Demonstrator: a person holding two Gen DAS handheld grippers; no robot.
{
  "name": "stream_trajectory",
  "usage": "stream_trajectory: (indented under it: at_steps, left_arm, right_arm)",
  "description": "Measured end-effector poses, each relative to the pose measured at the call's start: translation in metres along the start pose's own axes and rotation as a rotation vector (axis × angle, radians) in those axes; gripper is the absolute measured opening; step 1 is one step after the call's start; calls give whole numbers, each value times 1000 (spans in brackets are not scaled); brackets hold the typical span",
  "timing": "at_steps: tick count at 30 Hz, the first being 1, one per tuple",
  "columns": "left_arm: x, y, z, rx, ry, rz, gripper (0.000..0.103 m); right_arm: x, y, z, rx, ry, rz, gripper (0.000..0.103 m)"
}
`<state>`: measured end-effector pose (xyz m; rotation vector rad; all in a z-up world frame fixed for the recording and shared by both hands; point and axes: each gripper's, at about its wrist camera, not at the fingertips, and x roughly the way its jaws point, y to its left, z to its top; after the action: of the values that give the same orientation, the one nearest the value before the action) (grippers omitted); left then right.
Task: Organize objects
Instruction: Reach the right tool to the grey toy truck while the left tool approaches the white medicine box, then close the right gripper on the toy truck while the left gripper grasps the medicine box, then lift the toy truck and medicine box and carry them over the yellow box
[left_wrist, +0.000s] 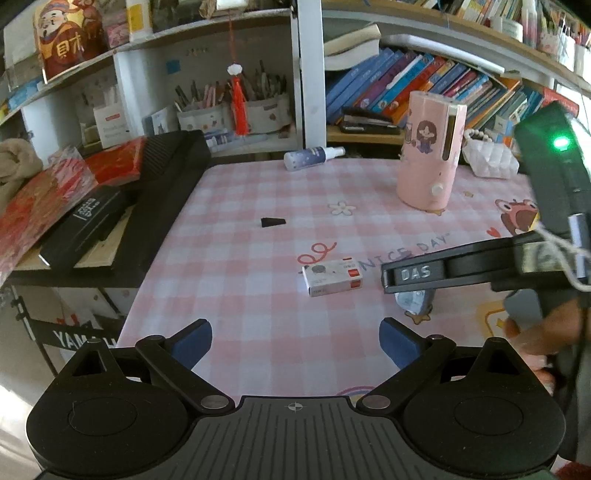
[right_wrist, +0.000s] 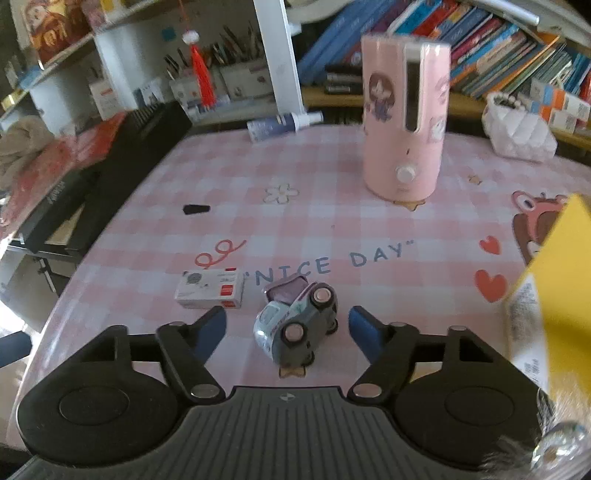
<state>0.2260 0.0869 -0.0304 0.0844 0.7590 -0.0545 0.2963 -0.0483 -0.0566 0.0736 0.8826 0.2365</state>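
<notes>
- The right gripper (right_wrist: 287, 325) is hovering low over the near part of the bench (right_wrist: 369, 236), its jaws standing wide with a toy car (right_wrist: 297, 325) lying between the blue pads, touched by neither.
- The toy car is lying tipped on its side, wheels facing up toward the camera, so the jaws are probably being lined up to close across its body.
- A small white box with a red label (right_wrist: 210, 290) is lying flat just to the left of the car, near the printed "NICE DAY" lettering, apart from the car.
- The left gripper (left_wrist: 295, 345) is waiting over the near left area of the bench, jaws wide and holding nothing; it seems to be keeping out of the right gripper's way.
- A pink cylindrical humidifier (left_wrist: 430, 153) is standing upright toward the far edge, well apart from the car.
- A spray bottle (left_wrist: 312, 155) is lying on its side at the far edge, and a small black wedge-shaped piece (left_wrist: 272, 222) is sitting alone toward the left middle.
- Pen holders (left_wrist: 236, 114) on the shelf behind the bench are standing packed with pens and brushes.
- A white quilted pouch (left_wrist: 487, 157) is resting at the far right corner; what it is holding cannot be told.
- A yellow box (right_wrist: 550, 291) is filling the right edge of the right wrist view.
</notes>
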Motion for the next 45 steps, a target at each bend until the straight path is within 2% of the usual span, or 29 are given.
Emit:
stream_trajectory:
  at_steps: [5,9,15,18,21,24,28,29,35,45]
  left_arm:
    - [10,-3,4,14,14,-7,98]
    - [19,-5,8,9,23,-16,97]
    - [42,-13,18,-16,22,-32,96]
    - [60,-18,25,-59,40,-38,90]
    - [78,-25,30,-57,44,-21,85]
    - [93,-32,34,-49,55,-16,75]
    - [108,-35,34,-51,84,1,55]
    - [109,-34,34,-57,89,-4,54]
    - [94,-27,33,-93,65,-20,53]
    - [7,4,24,-132,-43,-71,53]
  right_arm:
    - [22,-3,4,-21,37,-17,55]
    - [25,-6,4,-33,40,7,53]
    - [-7,-28,10,30,-48,-3,53]
    - [-26,-40,12,64,-96,-24,53]
    - [-41,-48,12,73,-125,-29,53]
    - [-50,-51,10,63,-144,-36,53]
    - [-58,-55,6,52,-152,-39,53]
    - [-59,-55,5,49,-154,-38,53]
    - [-63,-54,3,33,-160,-33,53]
    - [-78,-40,-5,-15,-168,11,53]
